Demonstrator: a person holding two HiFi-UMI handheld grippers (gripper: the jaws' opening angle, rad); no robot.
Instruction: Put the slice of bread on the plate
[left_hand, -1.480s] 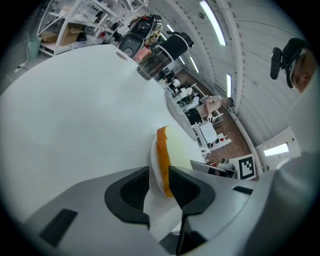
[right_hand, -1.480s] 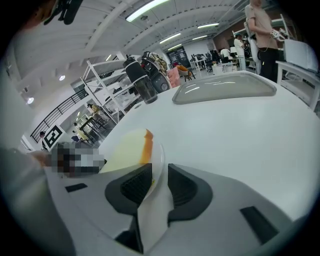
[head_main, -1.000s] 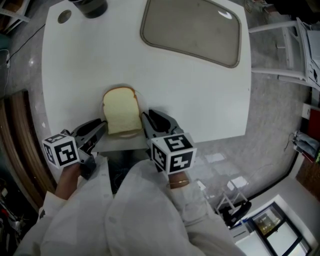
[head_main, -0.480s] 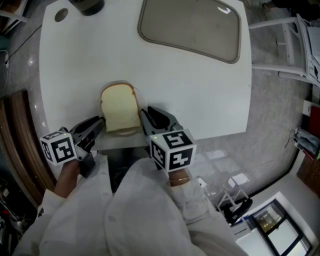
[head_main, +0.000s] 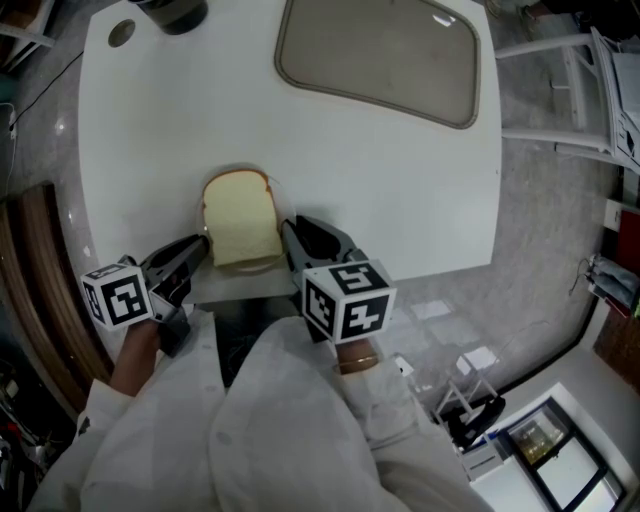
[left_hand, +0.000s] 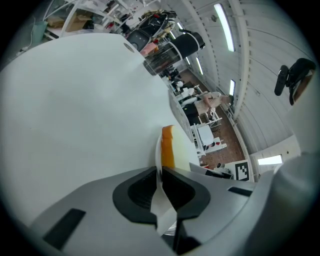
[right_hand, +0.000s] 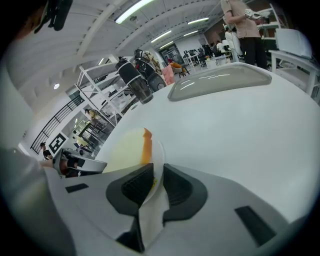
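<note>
A slice of bread (head_main: 240, 228) lies on a white plate (head_main: 264, 266) at the near edge of the white table (head_main: 400, 190). My left gripper (head_main: 198, 248) is at the plate's left side. Its jaws have just been closing and now pinch the thin plate rim (left_hand: 158, 152), with the bread (left_hand: 168, 146) just beyond my left gripper (left_hand: 159, 170). My right gripper (head_main: 291, 236) is at the plate's right side. In the right gripper view my right gripper (right_hand: 158, 172) is shut on the plate rim (right_hand: 161, 154), next to the bread (right_hand: 131, 149).
A grey tray (head_main: 380, 55) lies at the table's far side. A dark jar (head_main: 175, 12) and a small round disc (head_main: 121, 32) sit at the far left corner. White metal frames (head_main: 560, 100) stand right of the table. A person (right_hand: 245, 25) stands beyond the tray.
The left gripper's jaws look slightly closer together at the plate's rim. Bread, plate and both hands stay where they were.
</note>
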